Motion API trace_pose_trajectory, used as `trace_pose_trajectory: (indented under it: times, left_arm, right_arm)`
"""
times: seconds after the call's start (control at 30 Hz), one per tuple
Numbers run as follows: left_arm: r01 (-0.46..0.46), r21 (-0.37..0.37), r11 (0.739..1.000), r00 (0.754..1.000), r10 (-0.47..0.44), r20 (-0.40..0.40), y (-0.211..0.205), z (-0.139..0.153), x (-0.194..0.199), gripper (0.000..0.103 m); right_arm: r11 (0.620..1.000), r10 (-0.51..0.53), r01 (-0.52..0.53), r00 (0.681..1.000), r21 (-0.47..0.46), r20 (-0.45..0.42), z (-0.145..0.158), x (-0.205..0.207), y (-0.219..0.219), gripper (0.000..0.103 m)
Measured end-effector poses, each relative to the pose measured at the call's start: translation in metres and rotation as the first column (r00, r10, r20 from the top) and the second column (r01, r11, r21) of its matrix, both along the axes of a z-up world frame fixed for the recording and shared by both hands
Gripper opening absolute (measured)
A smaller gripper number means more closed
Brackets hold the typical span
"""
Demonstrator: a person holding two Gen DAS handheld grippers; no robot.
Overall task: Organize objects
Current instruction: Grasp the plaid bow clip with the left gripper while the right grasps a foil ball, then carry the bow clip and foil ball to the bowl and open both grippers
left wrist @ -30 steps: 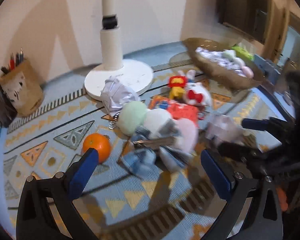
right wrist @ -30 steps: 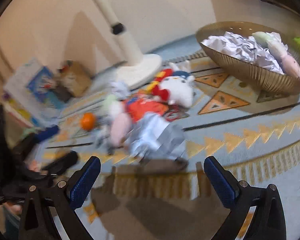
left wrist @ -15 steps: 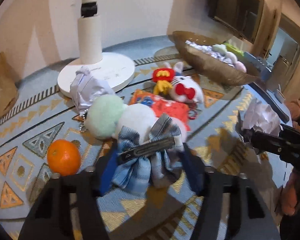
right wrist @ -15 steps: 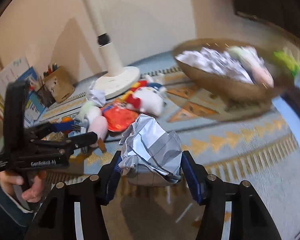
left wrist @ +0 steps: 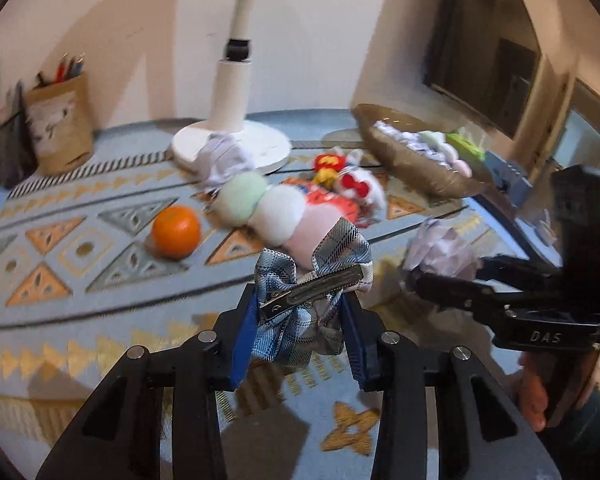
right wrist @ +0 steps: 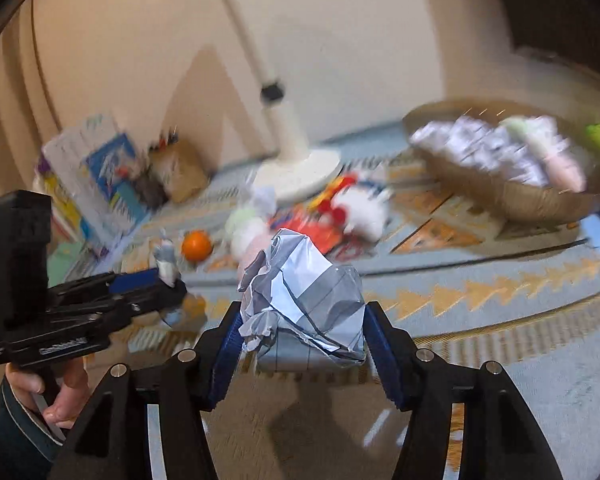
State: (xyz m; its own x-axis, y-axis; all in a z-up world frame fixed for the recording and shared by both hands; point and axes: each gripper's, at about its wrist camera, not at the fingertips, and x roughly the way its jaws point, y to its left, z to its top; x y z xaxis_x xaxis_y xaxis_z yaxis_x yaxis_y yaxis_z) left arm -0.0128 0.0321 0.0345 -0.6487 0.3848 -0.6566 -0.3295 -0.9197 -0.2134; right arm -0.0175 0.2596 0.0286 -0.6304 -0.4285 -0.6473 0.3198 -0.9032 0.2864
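My left gripper [left wrist: 300,312] is shut on a blue plaid bow hair clip [left wrist: 312,264], its blue pads pressing the fabric on both sides, just above the patterned mat [left wrist: 100,320]. My right gripper [right wrist: 302,320] is shut on a crumpled ball of lined paper [right wrist: 304,288], held above the mat. Each gripper shows in the other's view: the right one with the paper ball [left wrist: 444,248] at the right, the left one with the bow [right wrist: 166,260] at the left. A woven basket [left wrist: 416,172] at the back right holds crumpled papers and soft toys.
On the mat lie an orange [left wrist: 176,232], a three-ball plush [left wrist: 260,208], a red packet [left wrist: 332,204], a white plush cat [left wrist: 360,192] and another paper ball [left wrist: 224,160] by the lamp base [left wrist: 268,148]. Pencil holders [left wrist: 58,124] and books [right wrist: 96,168] stand at the left.
Both grippers went from wide open to shut: the left closed on the bow clip, the right on the paper ball. Both things now hang above the mat.
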Motion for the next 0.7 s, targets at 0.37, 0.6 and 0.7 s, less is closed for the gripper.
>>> trace_pose_trajectory:
  times: [0.37,0.6,0.7]
  left_arm:
    - [-0.029,-0.013,0.999,0.999,0.029,-0.026,-0.002,0.001,0.005,0.037]
    - [-0.048,0.007,0.999,0.999,0.048,-0.020,-0.009,0.001,0.004,0.037]
    - [-0.049,-0.006,0.999,0.998,0.049,-0.027,-0.007,0.001,0.005,0.037]
  right_arm:
    - [0.988,0.046,-0.051,0.998,0.149,0.033,-0.011,0.000,-0.025,0.069]
    - [0.986,0.064,-0.072,0.996,0.150,0.055,-0.014,-0.003,-0.029,0.069]
    - [0.987,0.050,-0.056,0.998,0.149,0.046,-0.015,-0.003,-0.029,0.059]
